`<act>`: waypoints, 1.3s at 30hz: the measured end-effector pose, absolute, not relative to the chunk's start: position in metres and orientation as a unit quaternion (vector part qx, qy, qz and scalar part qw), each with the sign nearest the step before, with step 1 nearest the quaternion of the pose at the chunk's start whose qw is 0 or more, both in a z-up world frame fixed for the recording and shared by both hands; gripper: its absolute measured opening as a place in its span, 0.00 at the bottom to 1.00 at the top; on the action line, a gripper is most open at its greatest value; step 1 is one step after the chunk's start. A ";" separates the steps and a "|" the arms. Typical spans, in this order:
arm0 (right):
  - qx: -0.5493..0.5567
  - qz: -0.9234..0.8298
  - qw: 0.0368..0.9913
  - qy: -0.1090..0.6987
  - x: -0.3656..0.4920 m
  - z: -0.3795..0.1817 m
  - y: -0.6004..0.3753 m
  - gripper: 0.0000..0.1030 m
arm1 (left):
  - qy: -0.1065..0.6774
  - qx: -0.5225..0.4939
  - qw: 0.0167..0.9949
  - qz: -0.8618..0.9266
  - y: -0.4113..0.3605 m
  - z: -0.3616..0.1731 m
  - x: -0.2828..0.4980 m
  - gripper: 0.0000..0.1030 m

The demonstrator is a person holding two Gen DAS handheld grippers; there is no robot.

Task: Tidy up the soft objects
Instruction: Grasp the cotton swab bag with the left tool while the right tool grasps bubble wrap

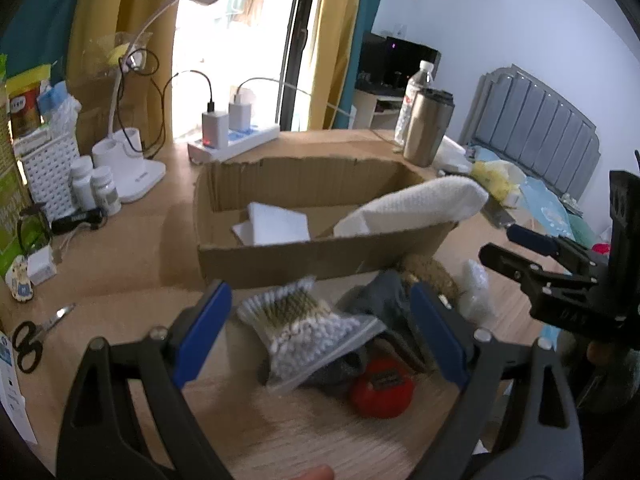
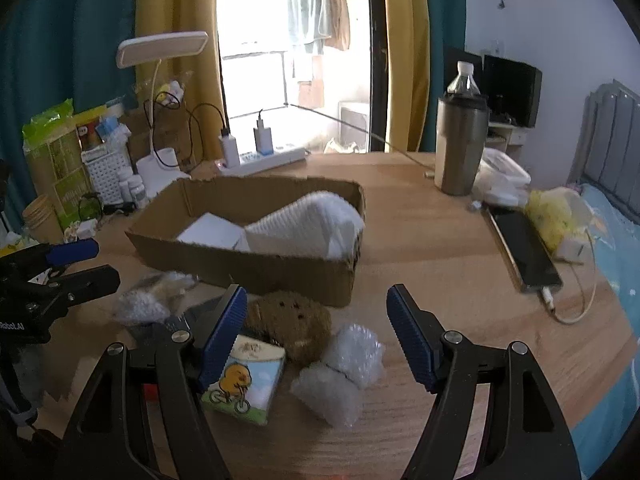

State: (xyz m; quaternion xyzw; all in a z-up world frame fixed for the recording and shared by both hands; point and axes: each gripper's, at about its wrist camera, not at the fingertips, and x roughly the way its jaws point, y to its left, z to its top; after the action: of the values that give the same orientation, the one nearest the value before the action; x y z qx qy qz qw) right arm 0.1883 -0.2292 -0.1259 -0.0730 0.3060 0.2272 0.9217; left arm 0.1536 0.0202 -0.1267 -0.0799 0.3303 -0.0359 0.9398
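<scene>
While both grippers hover low over desk [image 2: 440, 240], left gripper [image 1: 320, 332] spread wide around cotton-swab bag [image 1: 308, 332], right gripper [image 2: 316, 332] released over bubble wrap [image 2: 340, 376]. Cardboard box [image 2: 256, 268] behind pile holds white towel [image 2: 308, 220], folded white tissue [image 2: 212, 232].

A towel [image 2: 316, 216] lies in the cardboard box [image 2: 256, 268], with the plush toy [image 2: 292, 320] before it
</scene>
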 end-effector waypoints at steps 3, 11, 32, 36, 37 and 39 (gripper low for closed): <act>-0.070 0.228 0.919 0.313 0.190 -0.133 -0.232 0.73 | 0.337 -0.080 0.937 -0.031 0.019 -0.132 0.153 0.89; -0.063 0.227 0.910 0.342 0.200 -0.154 -0.238 0.73 | 0.362 -0.078 0.929 -0.015 0.018 -0.145 0.165 0.89; -0.044 0.220 0.893 0.391 0.220 -0.184 -0.258 0.54 | 0.401 -0.090 0.912 0.019 0.035 -0.175 0.199 0.89; -0.052 0.225 0.892 0.388 0.219 -0.184 -0.255 0.51 | 0.413 -0.097 0.906 0.015 0.039 -0.182 0.201 0.89; -0.055 0.226 0.893 0.386 0.218 -0.183 -0.254 0.51 | 0.417 -0.099 0.903 0.012 0.039 -0.184 0.202 0.89; -0.059 0.227 0.894 0.382 0.216 -0.181 -0.252 0.51 | 0.424 -0.101 0.900 0.007 0.039 -0.187 0.203 0.89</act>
State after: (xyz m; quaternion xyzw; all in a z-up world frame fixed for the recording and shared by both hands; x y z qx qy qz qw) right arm 0.2162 -0.2524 -0.1809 -0.0585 0.3823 0.2271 0.8938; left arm 0.2034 0.0391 -0.1868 -0.1011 0.4236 0.0074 0.9001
